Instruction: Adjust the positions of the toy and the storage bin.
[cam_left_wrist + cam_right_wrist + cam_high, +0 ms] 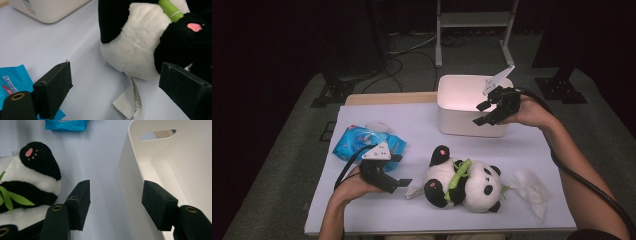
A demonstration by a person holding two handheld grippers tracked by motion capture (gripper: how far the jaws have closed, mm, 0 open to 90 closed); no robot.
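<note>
A plush panda (472,185) with a green bamboo stalk lies on its back on the white table sheet (362,215). My left gripper (402,171) rests open just left of it. In the left gripper view the panda's body (135,42) and its white label (131,102) lie ahead of the open left gripper (117,82), untouched. My right gripper (480,114) hovers at the front right of the white bin (452,120). In the right gripper view the right gripper (116,202) stands open astride the bin's (175,170) near wall, and its pads are clear of that wall.
A blue wipes pack (362,142) lies behind the left gripper. A crumpled white tissue (529,187) sits right of the panda. The bin's inside looks empty. A wooden strip (387,98) borders the sheet's far edge, with a metal frame (474,30) on the floor beyond.
</note>
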